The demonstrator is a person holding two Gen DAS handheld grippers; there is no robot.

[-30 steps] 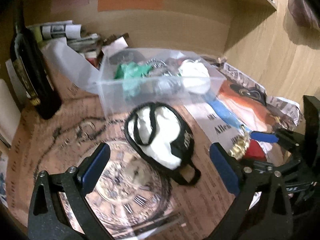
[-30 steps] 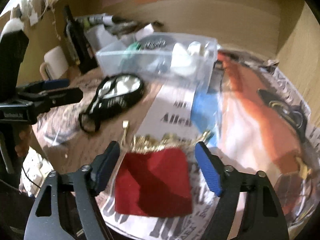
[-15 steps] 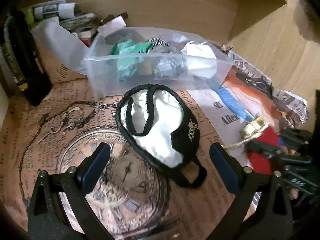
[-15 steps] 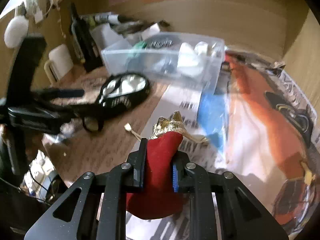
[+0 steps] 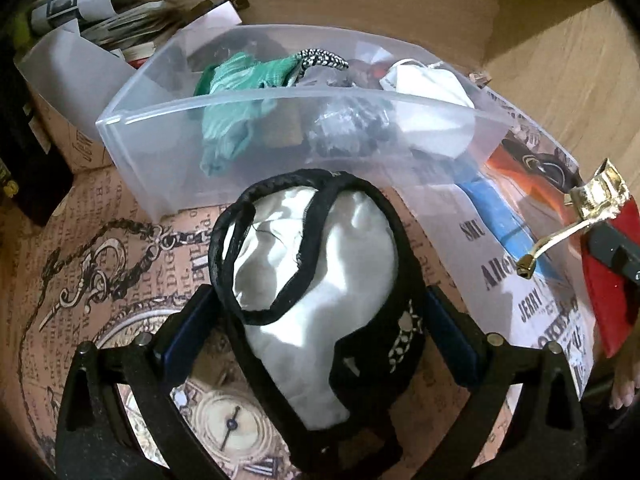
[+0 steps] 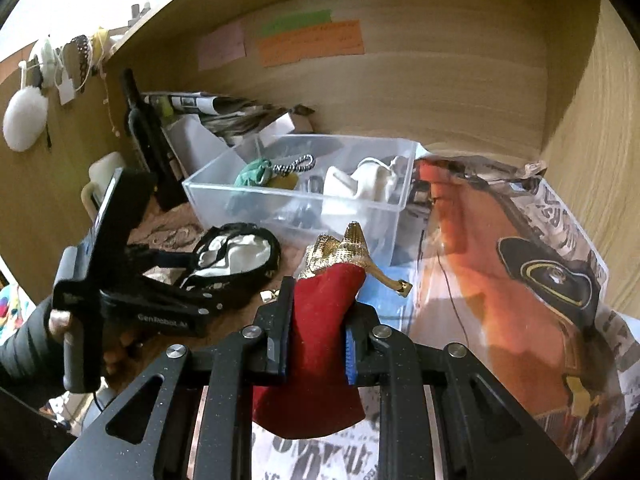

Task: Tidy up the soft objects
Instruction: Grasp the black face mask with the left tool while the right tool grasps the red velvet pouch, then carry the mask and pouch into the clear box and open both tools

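Observation:
A black sleep mask with a white lining (image 5: 316,280) lies on the printed paper in front of a clear plastic bin (image 5: 168,168). My left gripper (image 5: 316,332) is open with a finger on each side of the mask. My right gripper (image 6: 316,332) is shut on a red pouch with a gold top (image 6: 324,320) and holds it above the paper. The pouch also shows at the right edge of the left wrist view (image 5: 608,280). The bin (image 6: 248,208) holds a green cloth (image 5: 232,120), a white face mask (image 5: 428,84) and other soft items.
A dark bottle (image 6: 148,140) and a stack of papers (image 6: 224,112) stand behind the bin on the left. A white mug (image 6: 100,176) is at the left. Wooden walls (image 6: 440,80) close the back and right. Newspaper sheets (image 6: 520,260) cover the surface.
My left gripper moved forward until its fingers flank the sleep mask. My right gripper closed on the red pouch and lifted it.

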